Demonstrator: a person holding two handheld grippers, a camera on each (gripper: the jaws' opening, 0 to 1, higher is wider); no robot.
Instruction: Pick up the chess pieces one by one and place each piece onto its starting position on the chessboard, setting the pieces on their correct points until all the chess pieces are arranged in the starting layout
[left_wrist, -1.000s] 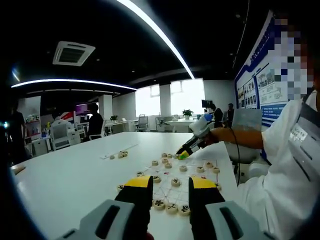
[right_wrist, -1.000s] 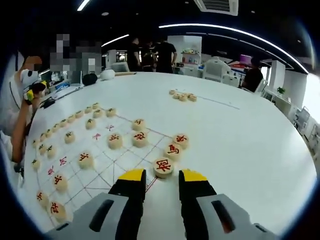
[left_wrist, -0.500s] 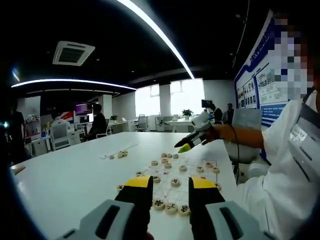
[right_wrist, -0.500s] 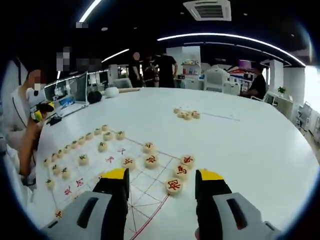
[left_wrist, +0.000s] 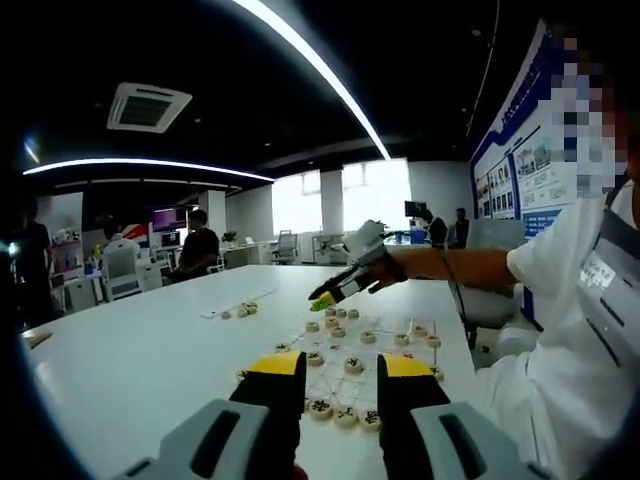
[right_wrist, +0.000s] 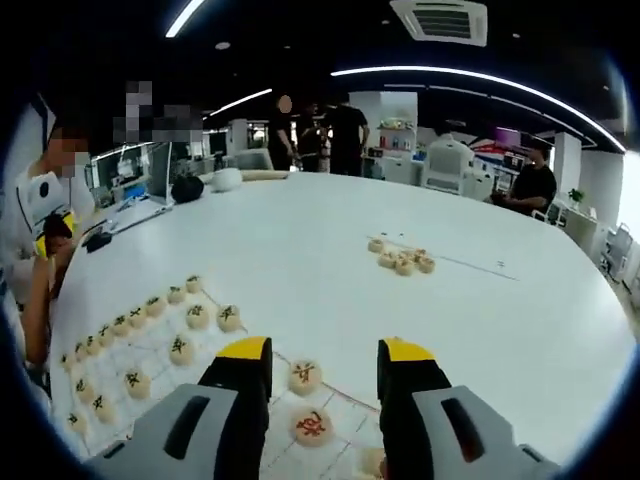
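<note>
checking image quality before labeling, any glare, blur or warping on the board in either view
Left gripper view: chessboard small and dim under dark ceiling, bright windows behind, piece marks unreadable. Right gripper view: evenly lit, the red piece between the right gripper tips reads sharply; the table edge bows from fisheye.

The chess pieces (right_wrist: 305, 375) look like pale, smooth wood with painted characters. The chessboard (right_wrist: 150, 345) looks like a thin matt sheet with printed lines. The white table (right_wrist: 300, 230) is smooth, faintly glossy. The right gripper (right_wrist: 316, 360) looks like matt plastic, grey bodied, black jawed, yellow tipped.
</note>
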